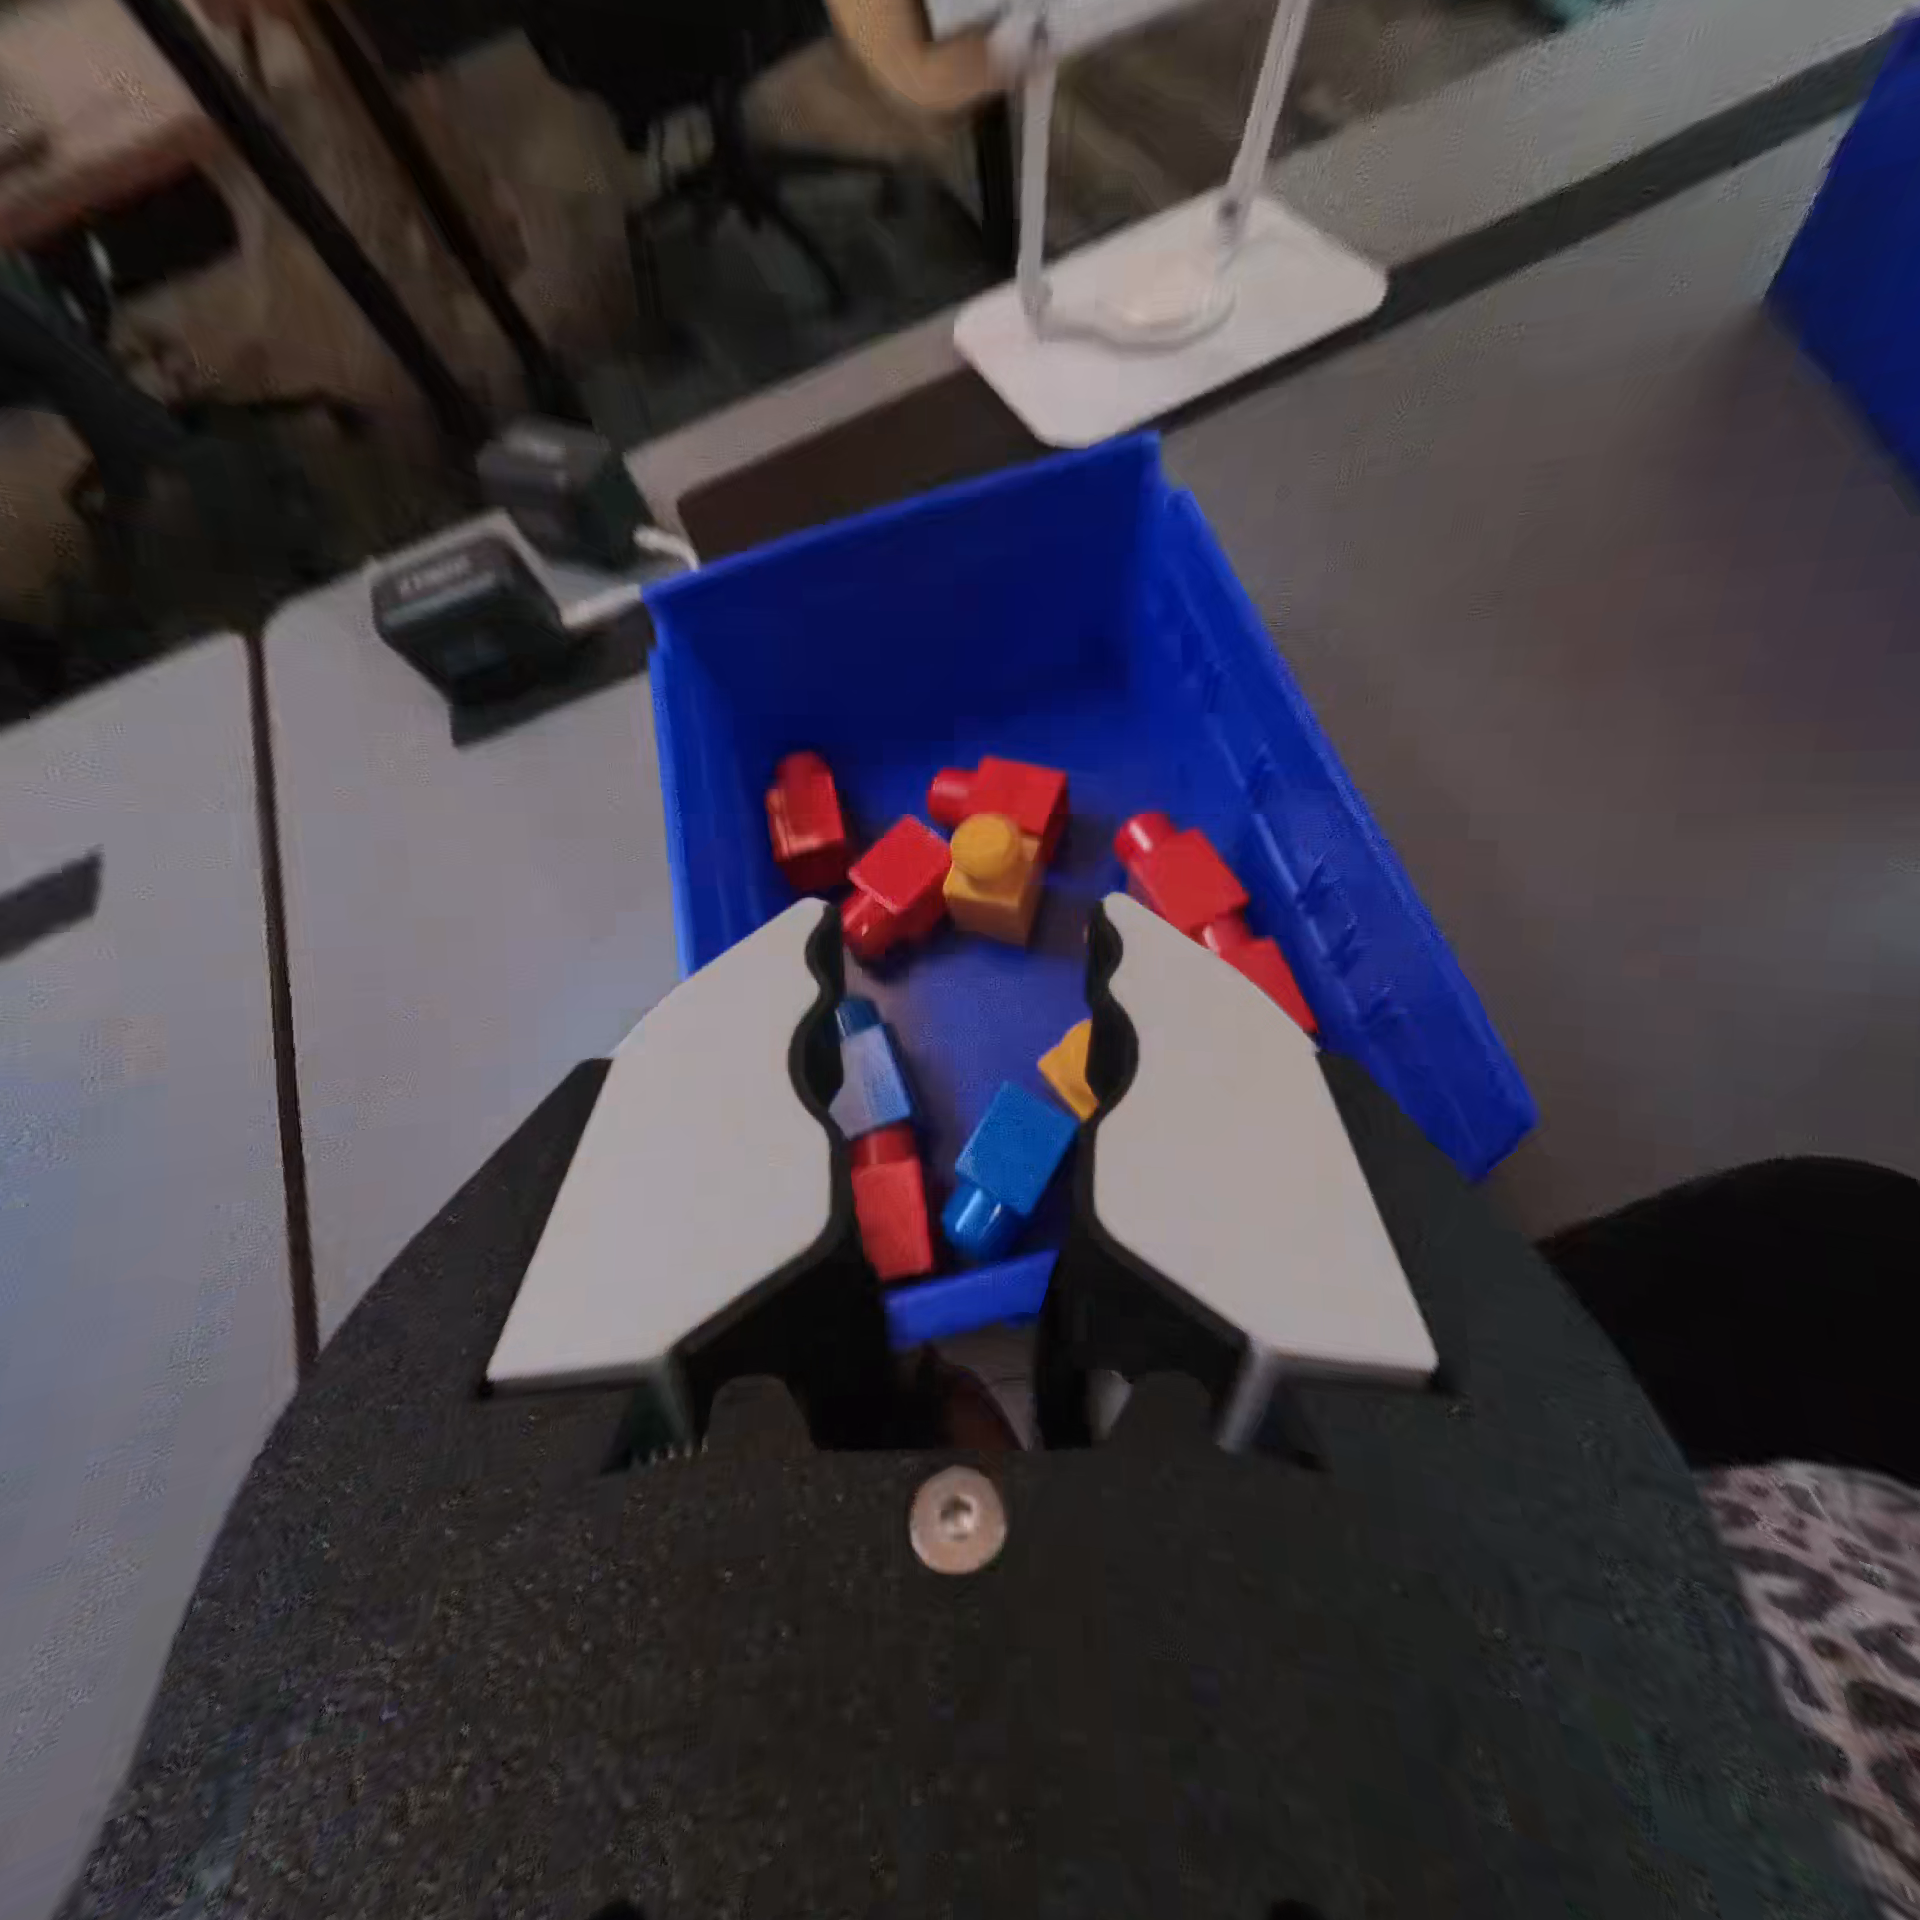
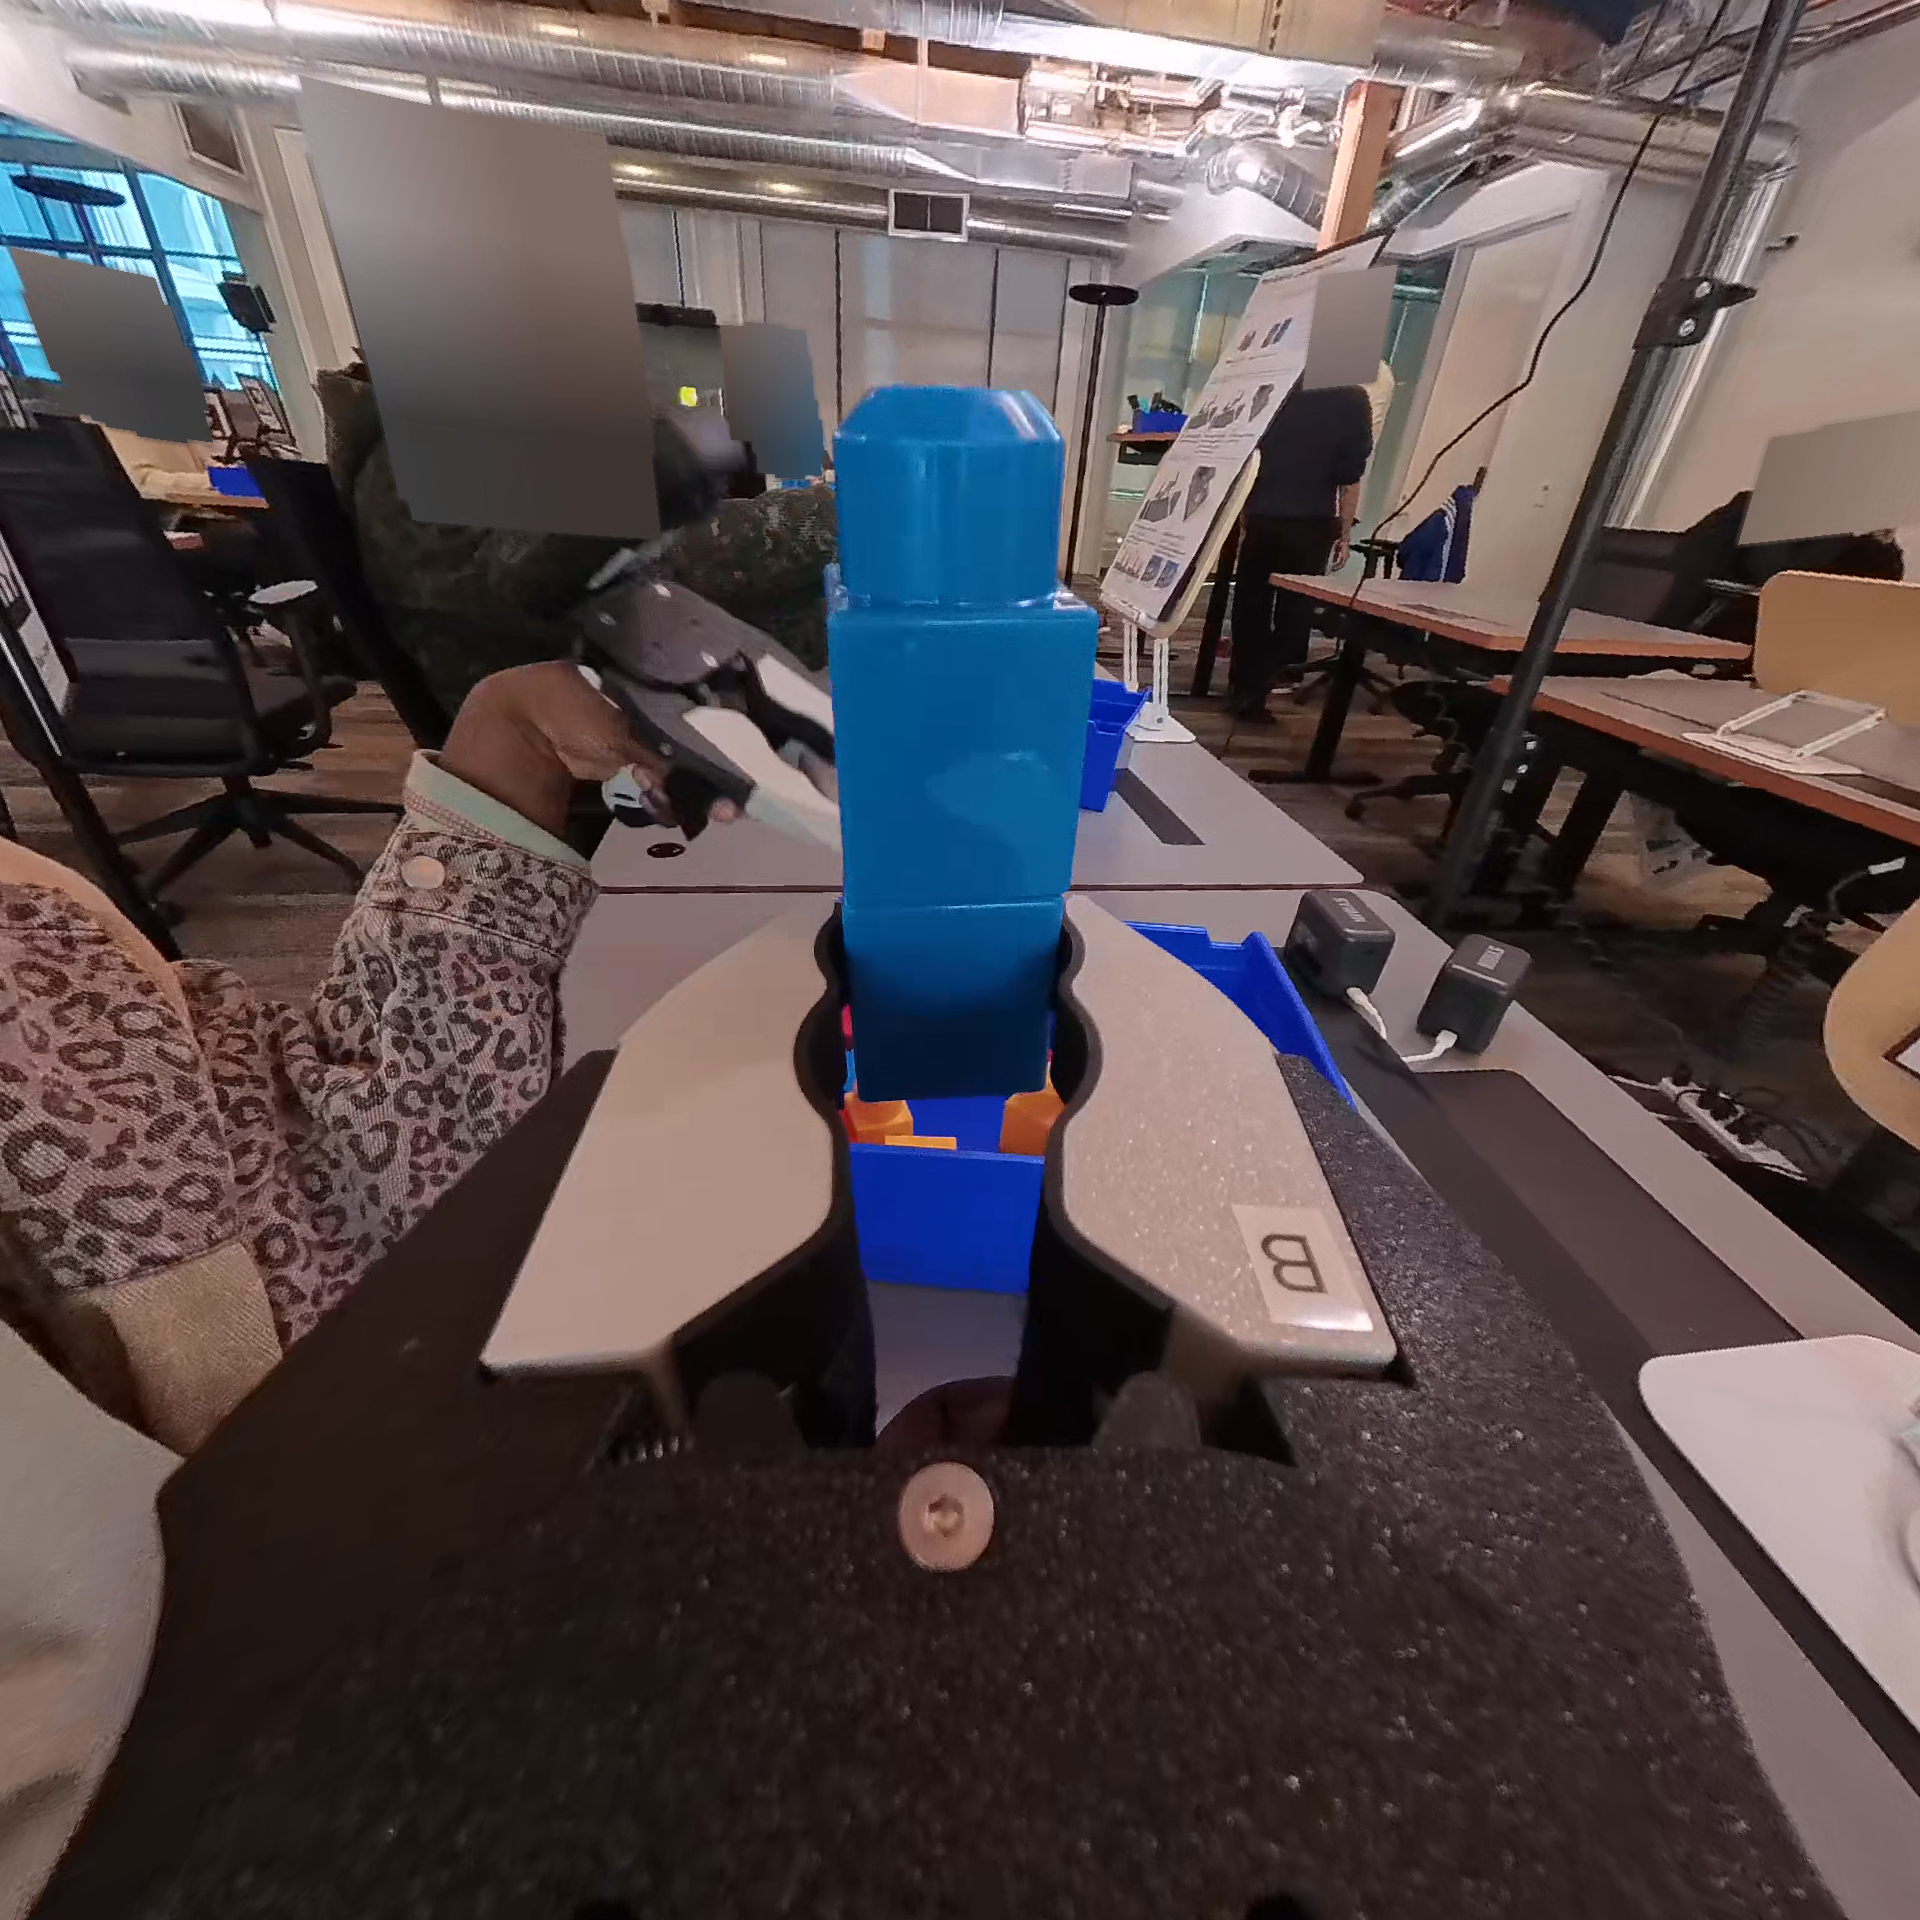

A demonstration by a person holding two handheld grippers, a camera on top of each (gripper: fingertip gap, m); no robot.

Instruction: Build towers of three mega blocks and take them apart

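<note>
An upright blue block stack (image 2: 961,748) is clamped at its base by the right gripper (image 2: 951,1013). The left gripper (image 1: 961,935) is held spread and empty above loose blocks (image 1: 992,878) in a blue bin (image 1: 914,613).

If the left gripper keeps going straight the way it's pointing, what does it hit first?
Likely the loose blocks in the blue bin: the open left gripper points down into it, nearest the yellow block and a red block. Depth is unclear.
</note>
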